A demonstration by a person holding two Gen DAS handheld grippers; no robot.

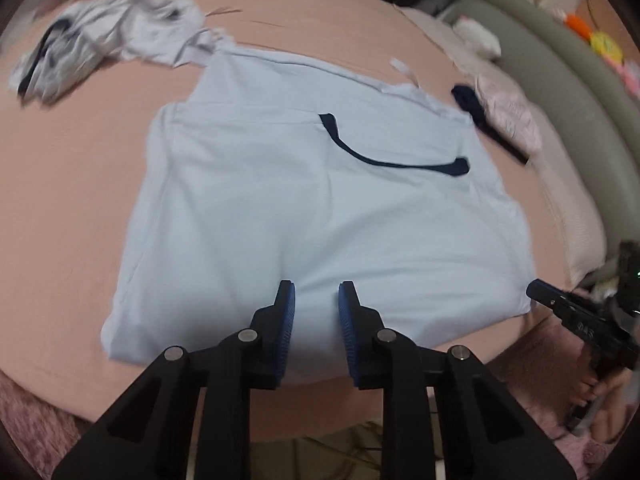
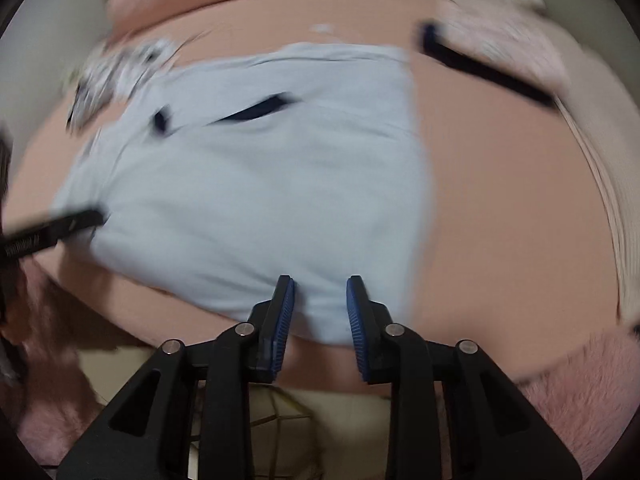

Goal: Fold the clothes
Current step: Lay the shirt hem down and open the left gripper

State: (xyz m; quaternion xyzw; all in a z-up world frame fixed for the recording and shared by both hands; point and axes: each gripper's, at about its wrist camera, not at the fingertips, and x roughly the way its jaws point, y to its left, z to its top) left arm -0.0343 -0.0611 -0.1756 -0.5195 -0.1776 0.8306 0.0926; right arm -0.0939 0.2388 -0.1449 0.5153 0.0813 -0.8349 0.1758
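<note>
1. Since the pale blue garment (image 1: 312,216) lies spread and mostly flat on the pink bed (image 1: 80,184), with a dark navy trim (image 1: 384,160) curving across its upper part, it looks like thin, soft cloth: light, limp, likely to sag and crease when lifted, not fragile, and not slippery against ribbed pads.
2. Its far edge seems turned over on itself, which would fit either a fold in progress or cloth merely laid out; I cannot tell which.
3. Good places to pinch, in my judgement, are the near hem corners, one at the left (image 1: 116,332) and one at the right (image 1: 516,300), since a single layer of edge there would slide between the pads.
4. Left claw (image 1: 316,292): jaws narrowly apart, empty, poised over the near hem at its middle.
5. Right claw (image 2: 320,288): jaws likewise parted and empty, over the near right corner; this view is blurred.
6. Count, left to right: one crumpled grey-white garment (image 1: 112,44), one pale blue garment, one pink piece with a navy strap (image 1: 508,120) by the bed's right side; two claws.
</note>
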